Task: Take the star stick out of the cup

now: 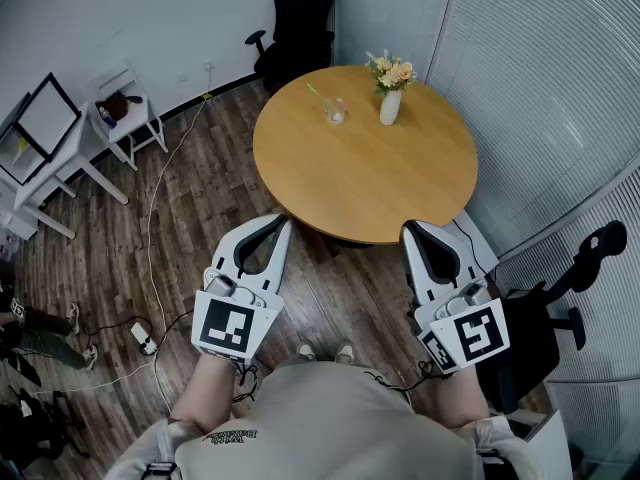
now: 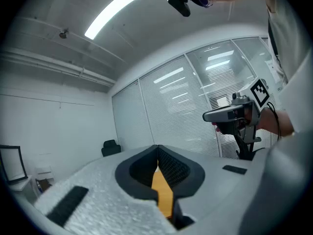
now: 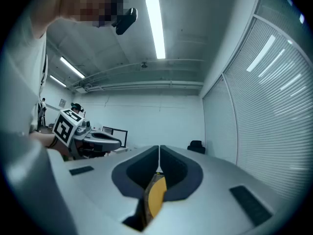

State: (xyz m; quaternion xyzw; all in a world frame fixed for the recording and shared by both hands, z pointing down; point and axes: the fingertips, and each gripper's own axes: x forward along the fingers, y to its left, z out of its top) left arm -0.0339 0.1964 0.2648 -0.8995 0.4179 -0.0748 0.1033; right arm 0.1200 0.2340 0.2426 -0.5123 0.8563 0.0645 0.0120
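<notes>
A clear glass cup stands at the far side of the round wooden table, with a thin pale-green stick leaning out of it to the left. Its star end is too small to make out. My left gripper and right gripper hover side by side just short of the table's near edge, far from the cup. Both point upward and are shut with nothing between the jaws. In the left gripper view the shut tips frame only a strip of tabletop; the right gripper view shows the same.
A white vase of flowers stands right of the cup. A black office chair sits behind the table, another black chair at the right by the blinds. A white side table, floor cable and power strip lie left.
</notes>
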